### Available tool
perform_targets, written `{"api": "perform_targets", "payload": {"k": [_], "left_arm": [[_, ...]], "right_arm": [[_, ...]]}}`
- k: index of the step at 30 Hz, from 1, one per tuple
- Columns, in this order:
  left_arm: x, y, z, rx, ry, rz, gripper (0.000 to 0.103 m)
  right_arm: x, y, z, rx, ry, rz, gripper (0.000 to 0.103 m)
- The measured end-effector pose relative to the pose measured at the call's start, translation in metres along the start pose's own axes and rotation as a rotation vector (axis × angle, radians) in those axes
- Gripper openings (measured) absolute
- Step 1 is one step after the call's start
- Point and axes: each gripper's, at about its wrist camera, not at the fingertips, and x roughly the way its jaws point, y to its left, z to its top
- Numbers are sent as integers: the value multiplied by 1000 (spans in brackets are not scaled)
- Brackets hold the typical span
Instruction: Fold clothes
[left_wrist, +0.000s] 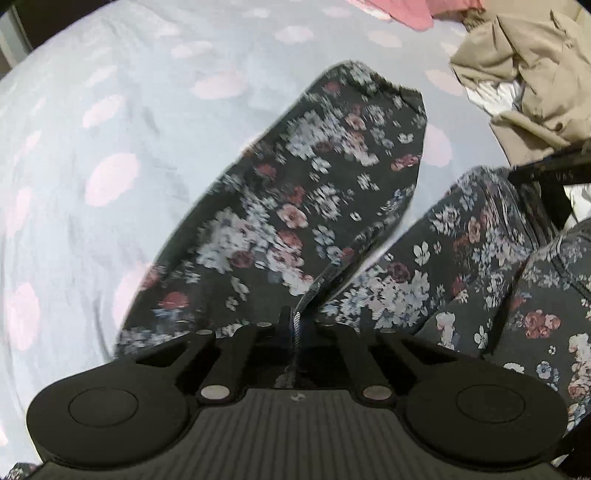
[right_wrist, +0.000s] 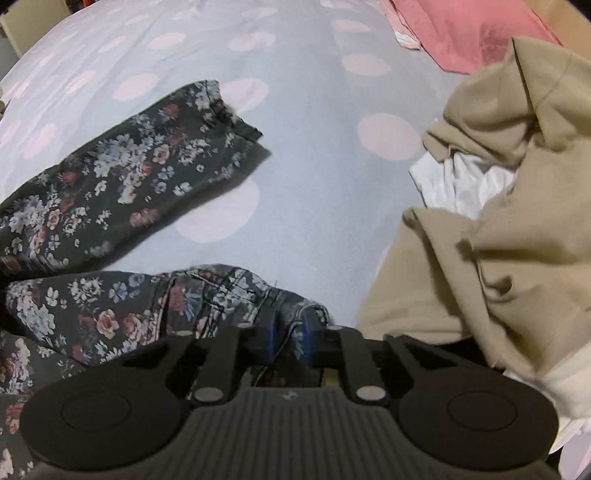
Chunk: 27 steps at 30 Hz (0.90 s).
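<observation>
Dark floral trousers (left_wrist: 295, 199) lie on the spotted bedsheet (left_wrist: 110, 110), one leg stretching away in the left wrist view. My left gripper (left_wrist: 297, 325) is shut on a thin edge of the floral trousers that stands up between its fingers. In the right wrist view the floral trousers (right_wrist: 122, 177) spread to the left, and a bunched, seamed part of them (right_wrist: 288, 321) sits between the fingers of my right gripper (right_wrist: 290, 341), which is shut on that bunch. The right gripper's body shows at the right edge of the left wrist view (left_wrist: 550, 184).
A crumpled beige garment (right_wrist: 509, 221) with white cloth (right_wrist: 461, 184) in it lies close to the right of my right gripper. Pink fabric (right_wrist: 472, 33) lies at the far right of the bed. The beige garment (left_wrist: 524, 74) also shows in the left wrist view.
</observation>
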Motion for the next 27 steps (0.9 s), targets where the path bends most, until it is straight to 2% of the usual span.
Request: {"api": "perform_targets", "payload": {"k": [4,7,12,16,21,24,27], "left_arm": [[-42,13,-10,-42,-58,64,0],[-77,34,-32,-102,-70,133,0],[-121,71,-87,-231,-19,231,0],[-139,81,-139,-305,61,276,0],[-137,82,-196,-377,185,266,0],[-124,81,-217,-407,257,233,0],[-112,77,-225,-428,283,205,3]], "right_arm": [[-7,3,-5,-31,-30,-15,12],[-7,3,-6,-27,-31,-19,11],[-8,3,-7,-13,-28,-19,11],[-10,5,-9,-9,-23,-31,11],[-14,11,-11,-21,-21,-50,11],[-13,12,-10,-26,-16,-56,11],[-12,14,-9,-25,-9,-60,11]]}}
